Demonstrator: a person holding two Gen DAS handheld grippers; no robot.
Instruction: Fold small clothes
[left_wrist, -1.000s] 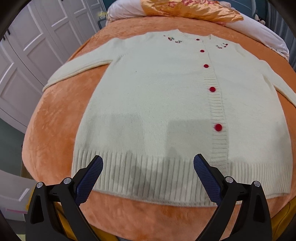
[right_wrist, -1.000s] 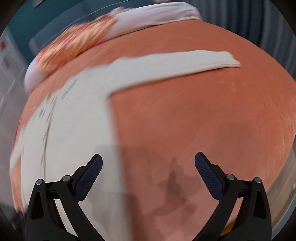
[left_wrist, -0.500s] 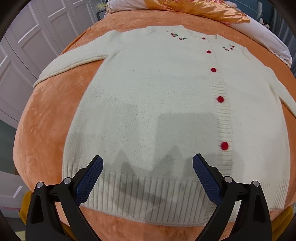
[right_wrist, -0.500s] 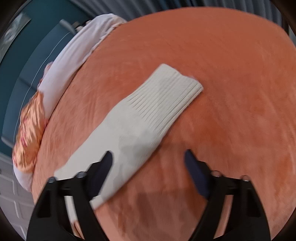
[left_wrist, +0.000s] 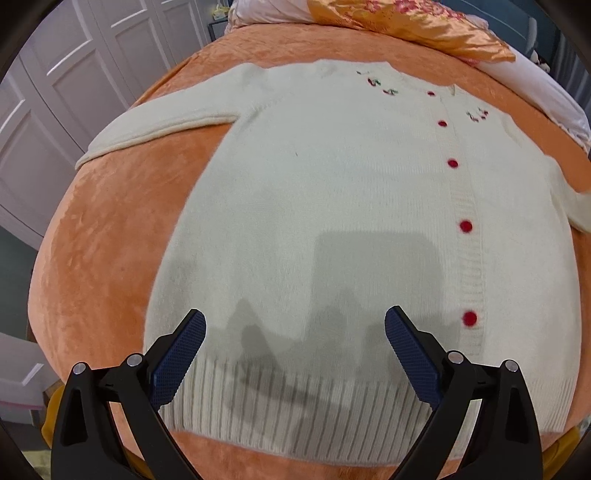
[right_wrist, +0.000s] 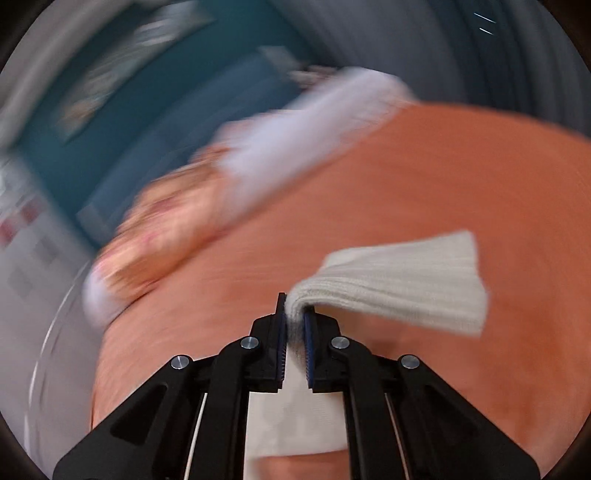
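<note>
Partly blurred, right claw (right_wrist: 294, 325) pinching sleeve (right_wrist: 399, 284)

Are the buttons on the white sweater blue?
No, the buttons running down the front of the cream cardigan are red, as the left wrist view shows.

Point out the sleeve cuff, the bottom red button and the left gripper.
sleeve cuff (right_wrist: 406, 280): right wrist view, ribbed end.
bottom red button (left_wrist: 469, 318): left wrist view, its centre.
left gripper (left_wrist: 295, 354): left wrist view, midway between fingertips.
</note>
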